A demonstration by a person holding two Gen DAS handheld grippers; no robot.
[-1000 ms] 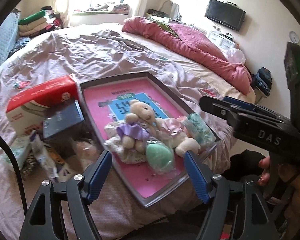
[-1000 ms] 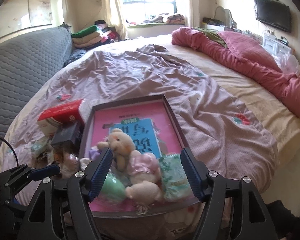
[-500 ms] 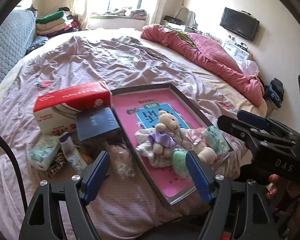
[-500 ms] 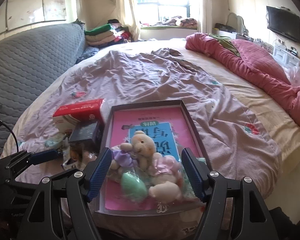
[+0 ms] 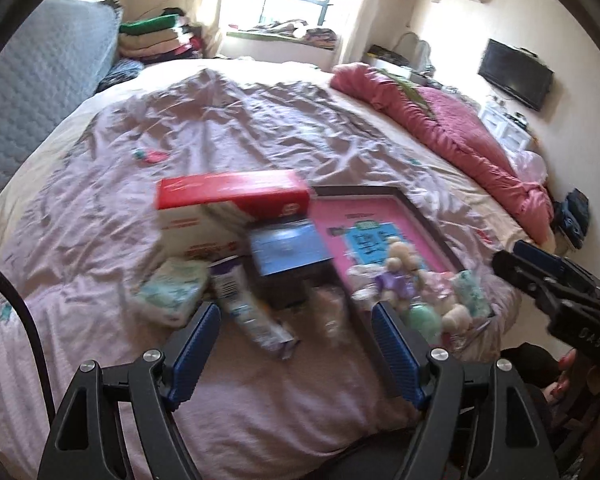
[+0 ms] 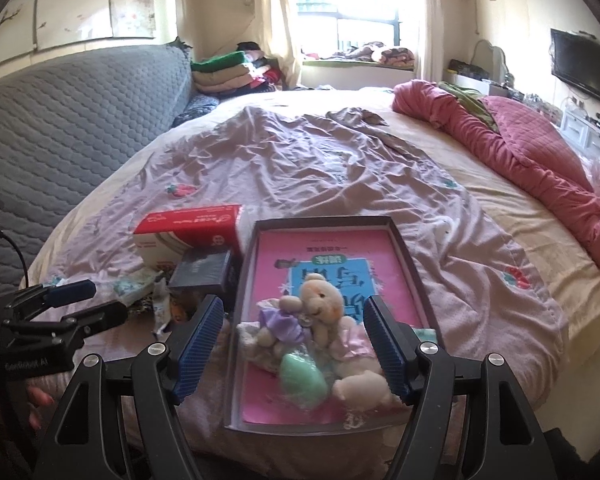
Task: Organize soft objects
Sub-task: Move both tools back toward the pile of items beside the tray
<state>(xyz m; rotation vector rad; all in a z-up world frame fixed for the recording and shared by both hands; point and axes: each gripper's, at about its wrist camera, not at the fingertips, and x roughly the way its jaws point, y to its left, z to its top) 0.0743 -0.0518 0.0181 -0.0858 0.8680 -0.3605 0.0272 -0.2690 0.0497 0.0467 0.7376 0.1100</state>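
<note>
The left gripper [image 5: 296, 350] stands wide open over the purple bedsheet [image 5: 260, 128], gripping nothing. Just beyond its 2 fingers lie a blurred tube [image 5: 252, 312] at 12 o'clock and a tissue pack [image 5: 172, 288] at 11. The right gripper [image 6: 294, 346] is also spread and empty above the near end of a dark tray [image 6: 400, 240]. There a teddy bear [image 6: 320, 296] lies on other soft toys, with a green sponge [image 6: 302, 378] at 6 o'clock of it. The tray's near right corner is hidden by the right finger. A red box [image 6: 188, 228] sits at the tray's 10 o'clock.
</note>
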